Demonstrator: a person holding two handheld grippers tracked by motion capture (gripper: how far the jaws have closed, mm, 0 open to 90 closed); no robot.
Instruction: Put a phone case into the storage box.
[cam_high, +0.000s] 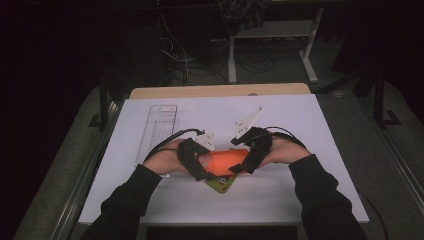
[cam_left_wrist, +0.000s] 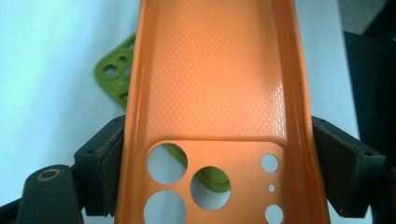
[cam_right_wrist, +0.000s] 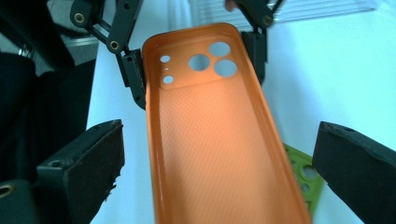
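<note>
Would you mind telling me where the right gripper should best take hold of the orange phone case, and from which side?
The orange phone case is likely best gripped across its two long side walls at the plain end, opposite the camera cutouts where the left gripper clamps it. The right gripper already straddles that end with jaws open; the raised parallel rims offer flat faces for its pads.

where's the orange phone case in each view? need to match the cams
High view: orange phone case at centre, between the left gripper and right gripper.
Left gripper view: case runs up the middle, camera-hole end at the bottom, clamped between the black jaws.
Right gripper view: case runs up the centre, holes at top; own jaws stand clear.
Shared landmark: green perforated piece under the case.
</note>
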